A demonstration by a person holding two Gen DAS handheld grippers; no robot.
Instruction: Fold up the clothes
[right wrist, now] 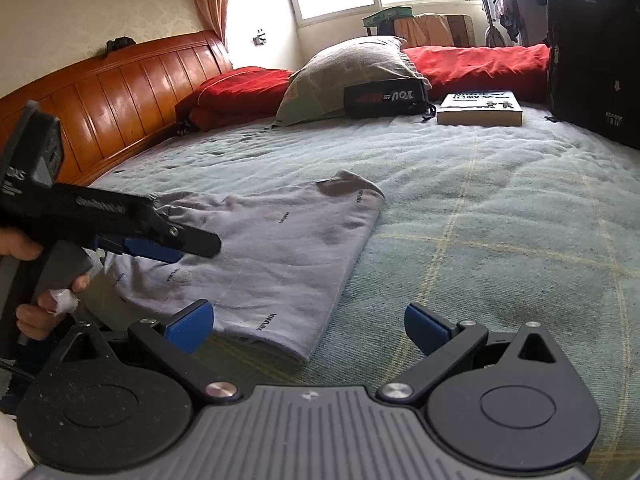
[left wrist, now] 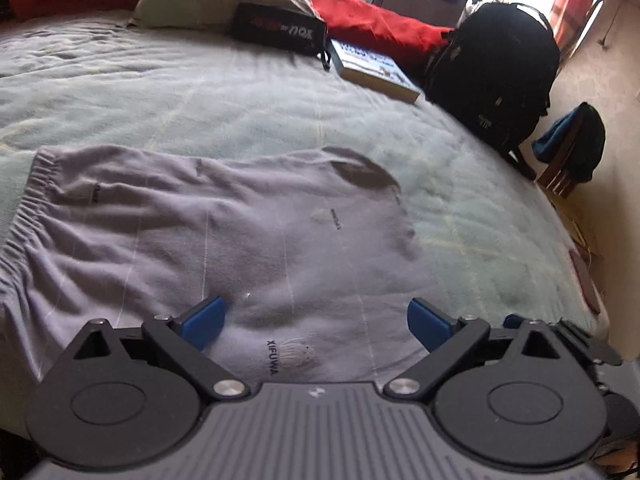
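Two tongs were over the bed, and both stood released, with their blue pads wide apart and nothing between them. The left tongs [left wrist: 316, 328] hung above the near part of the grey shirt [left wrist: 208, 248], which lay flat and partly folded on the pale green blanket [left wrist: 240, 100]. In the right wrist view the right tongs [right wrist: 308, 330] were just before the shirt's near corner, its left pad [right wrist: 192, 326] over the cloth edge and its right pad over bare blanket. The folded right edge of the shirt ran straight from the collar down to this corner. The elastic hem lay at the far left in the left wrist view.

To the right of the shirt the blanket was open up to the bed's side. Farther back, well apart from the shirt, lay a book [right wrist: 480, 108], a black pouch [right wrist: 386, 100] and a pillow [right wrist: 340, 76], with a red quilt [right wrist: 476, 62] behind them. A black backpack [left wrist: 496, 68] stood at the far right corner, and a wooden headboard [right wrist: 120, 96] closed the left side.
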